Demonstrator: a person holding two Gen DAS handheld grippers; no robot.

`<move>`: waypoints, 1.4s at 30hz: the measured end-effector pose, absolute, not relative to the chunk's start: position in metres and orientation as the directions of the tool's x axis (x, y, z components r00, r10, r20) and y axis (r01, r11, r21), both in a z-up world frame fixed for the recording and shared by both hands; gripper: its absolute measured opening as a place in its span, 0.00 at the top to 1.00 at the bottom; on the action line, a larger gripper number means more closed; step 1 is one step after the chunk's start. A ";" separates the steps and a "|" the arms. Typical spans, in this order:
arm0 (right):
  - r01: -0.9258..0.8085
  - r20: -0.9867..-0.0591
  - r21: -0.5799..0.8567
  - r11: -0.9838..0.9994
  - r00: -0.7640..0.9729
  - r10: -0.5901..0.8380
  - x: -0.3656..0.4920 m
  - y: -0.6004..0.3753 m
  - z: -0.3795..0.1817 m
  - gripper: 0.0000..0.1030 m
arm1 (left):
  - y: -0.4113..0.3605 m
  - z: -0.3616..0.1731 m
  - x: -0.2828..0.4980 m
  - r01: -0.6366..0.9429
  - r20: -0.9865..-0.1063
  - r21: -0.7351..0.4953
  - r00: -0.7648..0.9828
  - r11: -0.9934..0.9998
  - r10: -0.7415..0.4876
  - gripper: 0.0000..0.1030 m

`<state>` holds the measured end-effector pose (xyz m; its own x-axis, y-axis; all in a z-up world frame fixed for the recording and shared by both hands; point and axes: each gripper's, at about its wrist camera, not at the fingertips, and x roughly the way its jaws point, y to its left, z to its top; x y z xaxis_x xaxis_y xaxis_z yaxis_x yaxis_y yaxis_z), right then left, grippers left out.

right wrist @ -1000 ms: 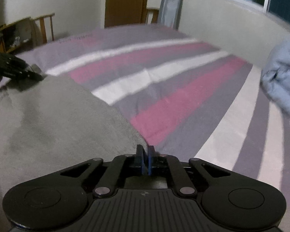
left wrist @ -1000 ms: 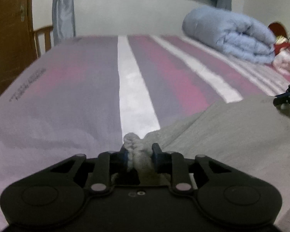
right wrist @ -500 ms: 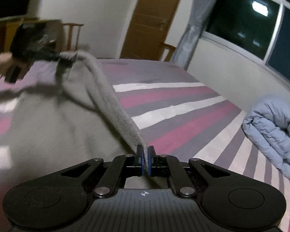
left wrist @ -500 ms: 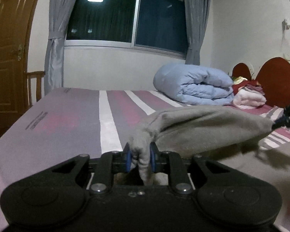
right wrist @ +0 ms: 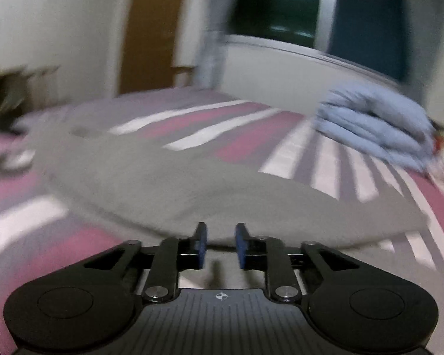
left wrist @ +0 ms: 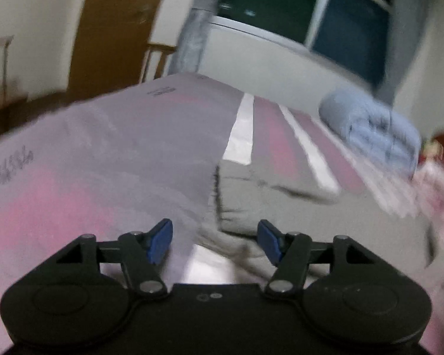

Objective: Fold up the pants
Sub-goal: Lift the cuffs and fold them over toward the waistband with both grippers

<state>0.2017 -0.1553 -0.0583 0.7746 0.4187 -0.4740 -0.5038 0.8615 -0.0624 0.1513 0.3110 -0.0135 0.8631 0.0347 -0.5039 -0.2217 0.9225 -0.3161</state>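
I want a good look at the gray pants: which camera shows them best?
The right wrist view: the gray pants stretch across the striped bed, though blurred. The left wrist view shows only one end.

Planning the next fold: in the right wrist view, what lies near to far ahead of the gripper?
right gripper → grey pants → striped bedsheet → blue duvet → window
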 end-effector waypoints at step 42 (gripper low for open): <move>-0.164 -0.522 0.560 0.812 0.691 0.500 0.235 -0.203 -0.098 0.92 | 0.332 -0.029 0.190 -0.244 -0.583 -0.499 0.805 0.832 -0.114 0.84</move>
